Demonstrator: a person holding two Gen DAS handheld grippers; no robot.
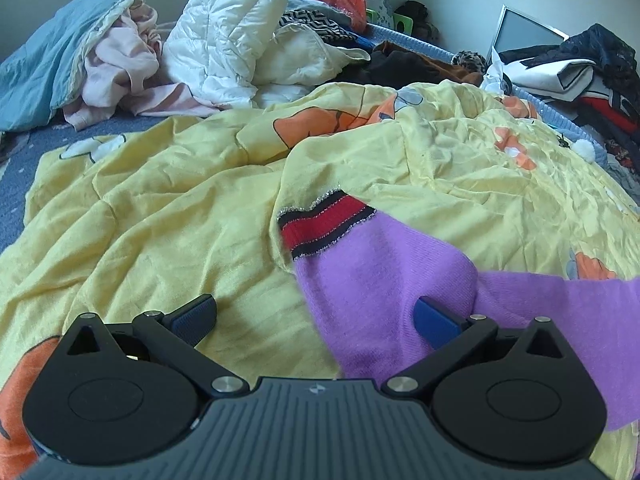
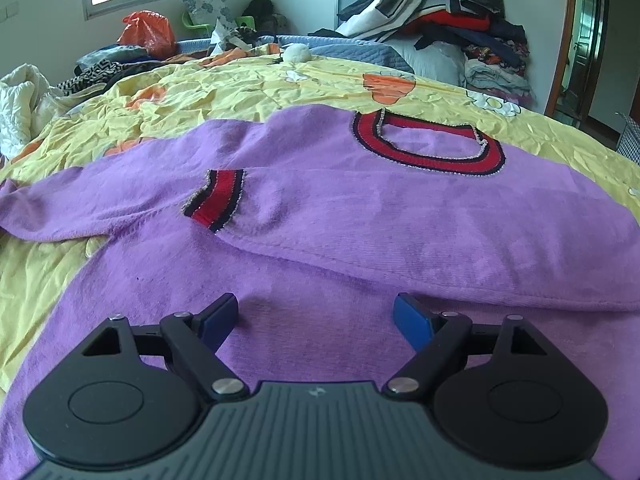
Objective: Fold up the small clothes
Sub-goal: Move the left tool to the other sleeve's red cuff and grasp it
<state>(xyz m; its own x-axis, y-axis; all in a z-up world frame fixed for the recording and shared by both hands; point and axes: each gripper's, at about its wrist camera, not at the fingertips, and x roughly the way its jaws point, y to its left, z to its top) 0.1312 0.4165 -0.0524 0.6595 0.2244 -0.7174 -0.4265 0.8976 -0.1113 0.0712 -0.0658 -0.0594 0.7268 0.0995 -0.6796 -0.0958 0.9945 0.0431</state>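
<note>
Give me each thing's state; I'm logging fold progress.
Purple sweater: spread flat, one sleeve folded across the chest.
Other sleeve: stretched out on the yellow quilt.
Left gripper: open, empty.
Right gripper: open, above the sweater.

A yellow quilt (image 1: 168,200) with orange and white shapes is spread over the bed. Beyond its far edge lie a white padded jacket (image 1: 224,40), a pink cloth (image 1: 120,64) and an orange plastic bag (image 2: 148,34). At the quilt's far right corner a pile of clothes (image 2: 460,20) leans against the wall.
</note>
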